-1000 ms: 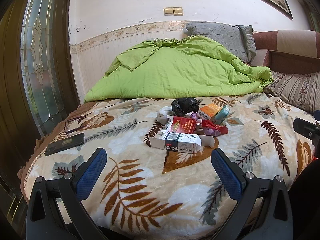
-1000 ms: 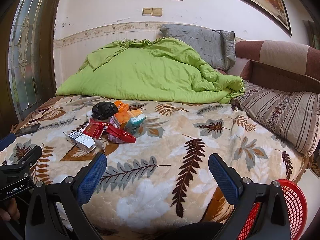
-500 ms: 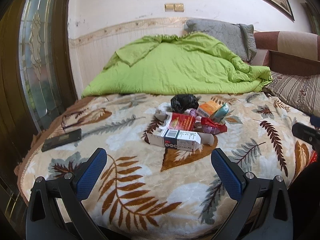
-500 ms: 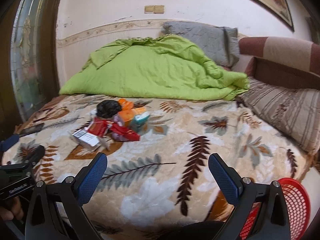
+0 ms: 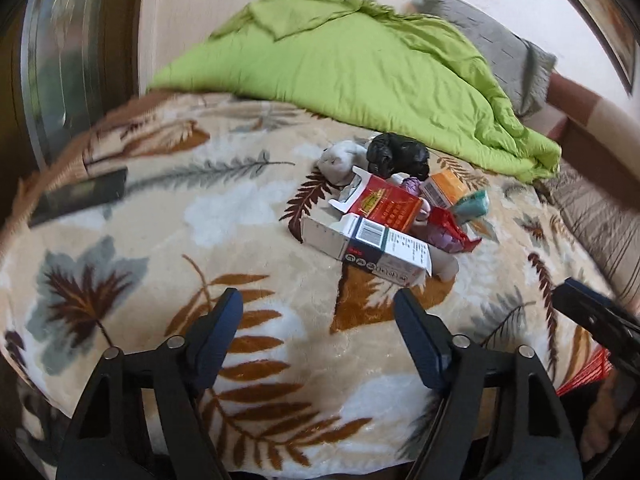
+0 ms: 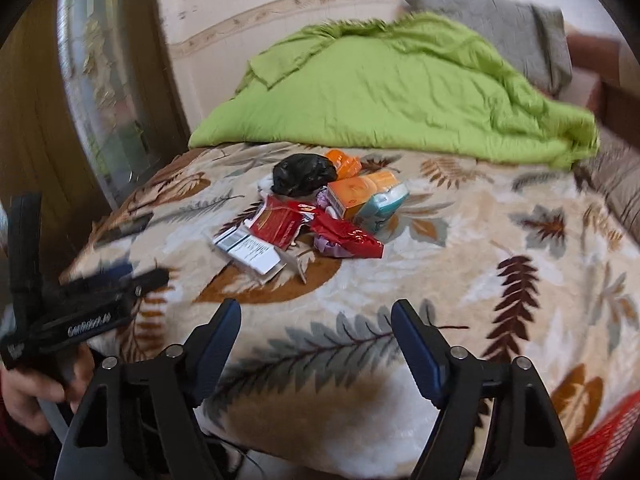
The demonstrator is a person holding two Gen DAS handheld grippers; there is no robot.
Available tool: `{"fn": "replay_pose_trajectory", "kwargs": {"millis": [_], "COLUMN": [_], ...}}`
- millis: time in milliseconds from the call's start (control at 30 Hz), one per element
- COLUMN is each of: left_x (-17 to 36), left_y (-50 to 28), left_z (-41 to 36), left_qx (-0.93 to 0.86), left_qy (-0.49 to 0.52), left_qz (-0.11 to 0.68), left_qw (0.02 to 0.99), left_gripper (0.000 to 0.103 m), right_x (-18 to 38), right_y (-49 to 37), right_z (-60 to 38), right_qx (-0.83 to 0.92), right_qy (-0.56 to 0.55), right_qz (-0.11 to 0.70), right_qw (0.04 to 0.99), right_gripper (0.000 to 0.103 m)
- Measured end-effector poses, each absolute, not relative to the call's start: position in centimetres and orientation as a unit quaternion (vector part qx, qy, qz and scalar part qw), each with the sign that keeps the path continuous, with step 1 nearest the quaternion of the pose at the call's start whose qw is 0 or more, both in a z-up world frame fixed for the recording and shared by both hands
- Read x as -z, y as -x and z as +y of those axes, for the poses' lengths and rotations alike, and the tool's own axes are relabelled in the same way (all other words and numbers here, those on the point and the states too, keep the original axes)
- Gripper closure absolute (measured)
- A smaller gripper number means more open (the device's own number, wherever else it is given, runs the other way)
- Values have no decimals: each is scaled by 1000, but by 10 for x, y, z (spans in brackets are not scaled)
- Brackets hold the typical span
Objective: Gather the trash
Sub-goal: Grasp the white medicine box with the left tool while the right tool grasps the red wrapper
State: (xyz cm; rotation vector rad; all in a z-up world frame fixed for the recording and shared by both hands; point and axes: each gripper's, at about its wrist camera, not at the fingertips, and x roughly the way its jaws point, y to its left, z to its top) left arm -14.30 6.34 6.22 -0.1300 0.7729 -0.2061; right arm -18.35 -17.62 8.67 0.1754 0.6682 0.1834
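Both claws, left claw (image 5: pixel 318 316) and right claw (image 6: pixel 316 326), narrowing on nothing, approach the trash pile (image 5: pixel 394 216) on the bed (image 5: pixel 260 264); next likely needs pinching the white carton (image 5: pixel 368 250).

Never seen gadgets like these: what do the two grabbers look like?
Each gripper is a black frame with silver rivets, ending in two fingers with blue pads. The right view shows the left one's black body with white lettering, too blurred to read.
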Motion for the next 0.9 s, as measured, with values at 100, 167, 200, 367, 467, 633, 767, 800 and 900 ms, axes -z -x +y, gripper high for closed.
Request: {"fn": "replay_pose_trajectory", "kwargs": {"millis": [100,167,200,367,467,633,767,800,900], "left_x": [-62,-62,-61,-57,-51,-34,-28,-27,-27], "left_y": [127,113,106,68,49,29,27,29,37], "left_z": [66,65,64,49,35,6,0,2,15], "left_qx": [111,117,118,100,73,42,46,51,82], "left_qy": [102,136,154,220,237,190,144,131,115], "left_qz": [395,412,422,471,493,534,524,522,514], "left_qw": [906,893,886,849,834,823,838,841,846], "left_gripper": [39,40,40,40,40,40,49,56,60], "right_x": [-83,-81,-79,-75,-77,-77,-77,-77,-76], "right_y": [161,152,150,151,157,160,161,162,162], "right_z": [-195,-209,-213,-229,-234,-238,-242,-243,-245], "right_qx": [-73,-55,-47,-40,-41,-44,-51,-53,-58], "right_qy": [-137,-161,-168,-206,-209,-205,-212,-215,-220], "right_qz": [338,337,336,337,328,320,317,316,317], "right_qw": [928,926,925,918,920,924,923,922,921], "right_gripper": [26,26,26,26,26,26,26,26,26]}}
